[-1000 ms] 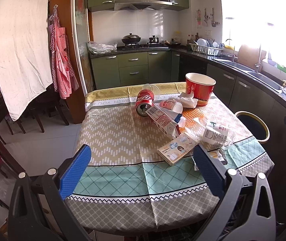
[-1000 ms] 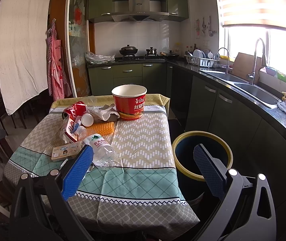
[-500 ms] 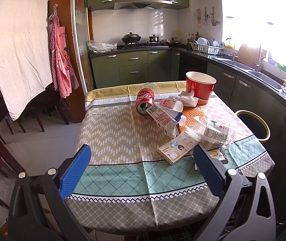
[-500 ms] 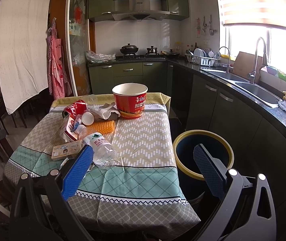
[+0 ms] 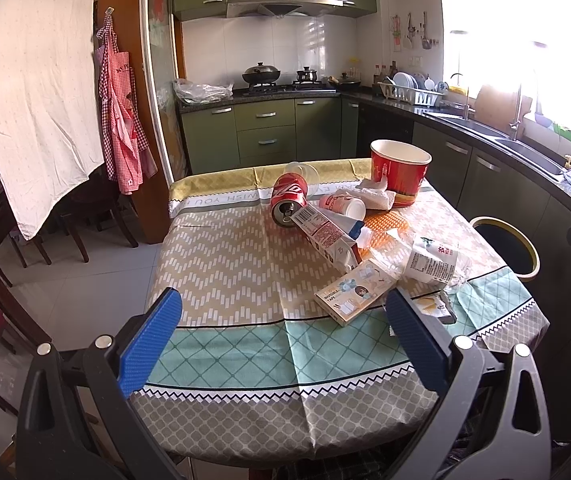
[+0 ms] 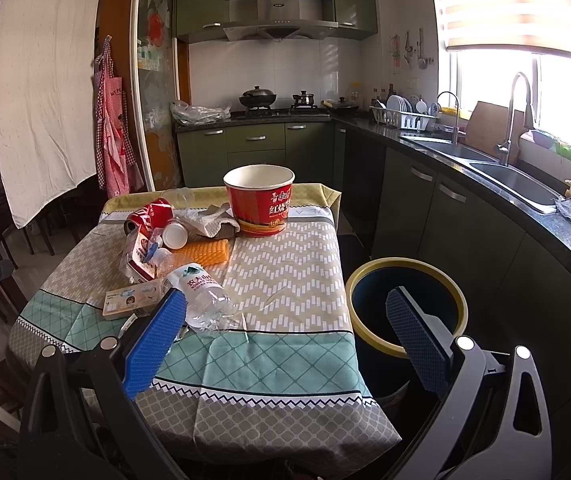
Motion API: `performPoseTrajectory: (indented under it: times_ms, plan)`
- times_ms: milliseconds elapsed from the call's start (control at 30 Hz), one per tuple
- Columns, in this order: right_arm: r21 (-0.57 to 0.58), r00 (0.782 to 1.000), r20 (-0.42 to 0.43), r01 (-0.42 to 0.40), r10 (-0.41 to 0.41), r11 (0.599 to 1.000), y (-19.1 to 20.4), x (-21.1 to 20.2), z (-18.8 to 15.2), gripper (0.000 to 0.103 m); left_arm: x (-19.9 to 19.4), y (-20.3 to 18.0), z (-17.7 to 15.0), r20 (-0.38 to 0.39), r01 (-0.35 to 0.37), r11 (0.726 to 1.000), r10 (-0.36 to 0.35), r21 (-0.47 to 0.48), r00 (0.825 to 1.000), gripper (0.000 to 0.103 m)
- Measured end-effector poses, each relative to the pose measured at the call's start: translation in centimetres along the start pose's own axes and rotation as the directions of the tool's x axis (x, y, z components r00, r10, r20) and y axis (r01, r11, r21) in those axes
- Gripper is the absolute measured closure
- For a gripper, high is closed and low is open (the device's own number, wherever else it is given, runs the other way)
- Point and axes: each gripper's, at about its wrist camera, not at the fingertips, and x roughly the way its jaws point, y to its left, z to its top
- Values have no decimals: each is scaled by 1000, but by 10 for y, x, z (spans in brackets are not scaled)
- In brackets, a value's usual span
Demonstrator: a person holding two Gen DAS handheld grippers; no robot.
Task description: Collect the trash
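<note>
Trash lies in a heap on the table: a red can on its side, a milk carton, a flat tape box, a crushed clear water bottle, a crumpled tissue and a red paper noodle bowl. From the right wrist the same bottle, tape box, can and bowl show. A dark bin with a yellow rim stands beside the table. My left gripper hangs open short of the table's near edge. My right gripper is open too, nothing between its fingers.
An orange sponge and a small white-capped bottle lie among the trash. Green cabinets, a sink and a counter run along the right. Chairs and a hung white sheet stand to the left. The bin sits between table and cabinets.
Both views have shifted only slightly toward the table. Nothing on the table has moved and both grippers stay open.
</note>
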Motion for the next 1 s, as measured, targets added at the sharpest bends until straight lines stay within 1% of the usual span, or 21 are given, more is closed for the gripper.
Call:
performPoseTrajectory:
  times_ms: [300, 1000]
  plan:
    - [0, 1000, -1, -1, 1, 1000, 0, 0, 0, 4, 2, -1, -6, -6, 1, 1000, 0, 4, 1000, 6]
    - [2, 1000, -4, -1, 1, 1000, -2, 1, -1, 4, 5, -5, -7, -20, 1, 1000, -1, 9, 1000, 6]
